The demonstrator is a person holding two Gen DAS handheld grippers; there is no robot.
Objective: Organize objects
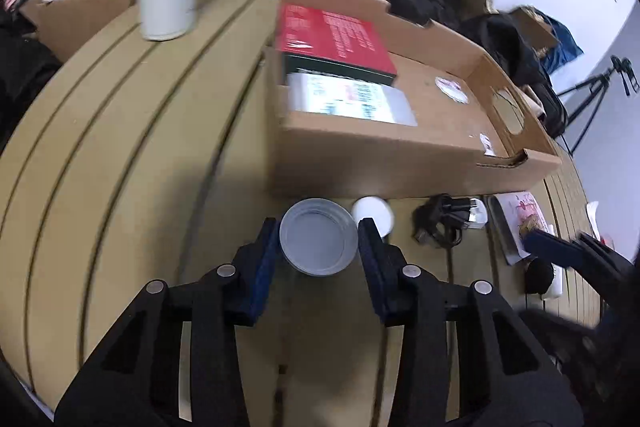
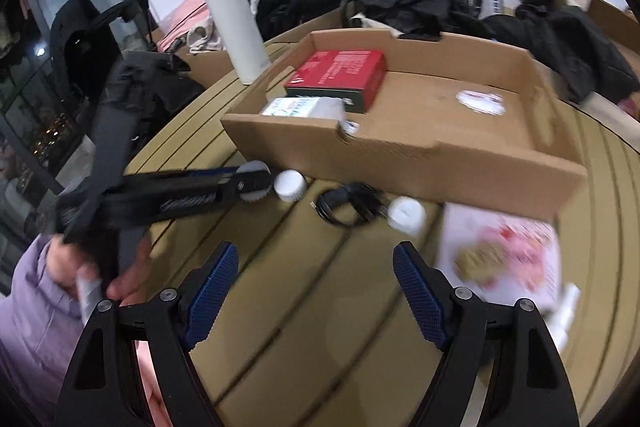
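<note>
Left gripper [image 1: 319,241] clamps one grey lid [image 1: 319,237]; right gripper [image 2: 314,291] spread, empty; two white caps [image 2: 289,185].

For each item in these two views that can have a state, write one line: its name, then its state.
left gripper: jaws around the grey lid, closed on its rim
right gripper: open, nothing between the jaws
cardboard tray: open-topped, partly filled
red box: lying flat in the tray
white bottle: upright, cap shut
black cable: coiled on the table
</note>
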